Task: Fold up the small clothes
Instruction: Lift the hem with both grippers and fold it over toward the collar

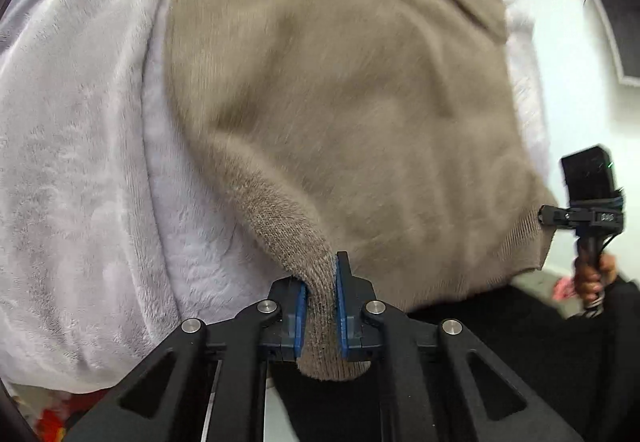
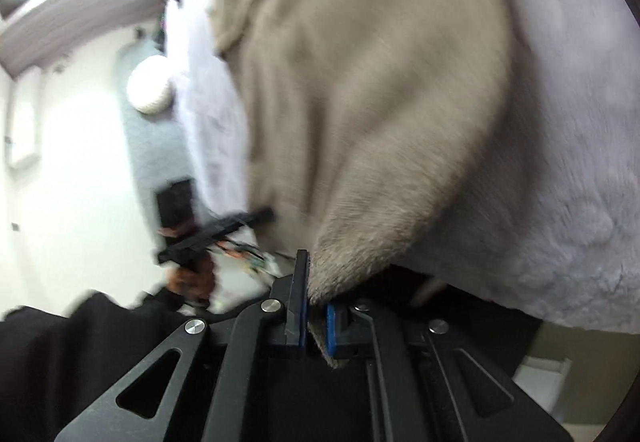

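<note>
1. We see the left gripper (image 1: 322, 284) clamped on the ribbed hem of the fuzzy beige knitted sweater (image 1: 340, 90).
2. The right gripper (image 2: 316, 306) pinches another hem corner.
3. It lies on a white plush blanket (image 1: 80, 146).

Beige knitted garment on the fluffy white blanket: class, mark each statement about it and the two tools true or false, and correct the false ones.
1. The left tool is shut on a ribbed edge of the beige knitted garment. True.
2. The right tool is open and holds nothing. False: it is shut on a corner of the garment.
3. The garment lies on a fluffy white blanket. True.
4. The garment is red. False: it is beige.
5. The tools' pads are blue. True.
</note>
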`<state>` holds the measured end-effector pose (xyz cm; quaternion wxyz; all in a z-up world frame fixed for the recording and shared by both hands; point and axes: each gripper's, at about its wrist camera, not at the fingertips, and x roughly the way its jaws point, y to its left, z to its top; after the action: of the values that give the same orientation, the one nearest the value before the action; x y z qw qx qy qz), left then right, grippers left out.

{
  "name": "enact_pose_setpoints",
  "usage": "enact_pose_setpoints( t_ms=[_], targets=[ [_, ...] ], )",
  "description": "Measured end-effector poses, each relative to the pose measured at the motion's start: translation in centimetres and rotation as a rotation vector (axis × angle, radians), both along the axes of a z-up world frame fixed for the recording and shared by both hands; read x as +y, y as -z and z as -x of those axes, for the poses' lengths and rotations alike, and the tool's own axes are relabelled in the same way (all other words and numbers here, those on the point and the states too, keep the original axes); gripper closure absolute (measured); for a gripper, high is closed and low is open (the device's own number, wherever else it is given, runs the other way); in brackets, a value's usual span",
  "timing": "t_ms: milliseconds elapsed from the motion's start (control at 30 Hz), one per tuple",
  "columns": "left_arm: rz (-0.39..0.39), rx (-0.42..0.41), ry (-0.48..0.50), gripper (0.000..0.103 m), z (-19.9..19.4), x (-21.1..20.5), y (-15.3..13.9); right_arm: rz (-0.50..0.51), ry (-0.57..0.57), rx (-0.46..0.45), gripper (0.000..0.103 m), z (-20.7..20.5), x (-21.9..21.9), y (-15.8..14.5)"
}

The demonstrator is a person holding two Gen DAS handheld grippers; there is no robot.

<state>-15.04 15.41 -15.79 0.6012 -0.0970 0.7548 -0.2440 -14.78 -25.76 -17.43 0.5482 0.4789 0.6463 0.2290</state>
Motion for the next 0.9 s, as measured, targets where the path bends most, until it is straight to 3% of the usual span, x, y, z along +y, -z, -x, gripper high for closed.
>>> enact_pose_setpoints(
  t_ms=[300,533,700,900],
  targets=[
    [0.152,-0.173,-0.224,0.089,-8.4,1.4,-5.0,-0.198,0.298,-0.167,0.096,-6.2,-2.4,-2.7],
    [0.226,-0.354,-0.31,0.089,-19.7,-0.1,-7.7,-0.265,0.449,-0.328,0.096,-13.9,-4.9,-4.8],
    [0.19,-0.431,-0.278,0.089,-26.8,-3.5,-7.1,-0.245,0.528,-0.354,0.096,-20.1,-8.0,-4.1],
    [0.04,-0.418,-0.229,0.089,-32.7,-6.8,-2.3,-0.138,0.569,-0.243,0.096,-26.3,-11.3,0.7]
  ],
)
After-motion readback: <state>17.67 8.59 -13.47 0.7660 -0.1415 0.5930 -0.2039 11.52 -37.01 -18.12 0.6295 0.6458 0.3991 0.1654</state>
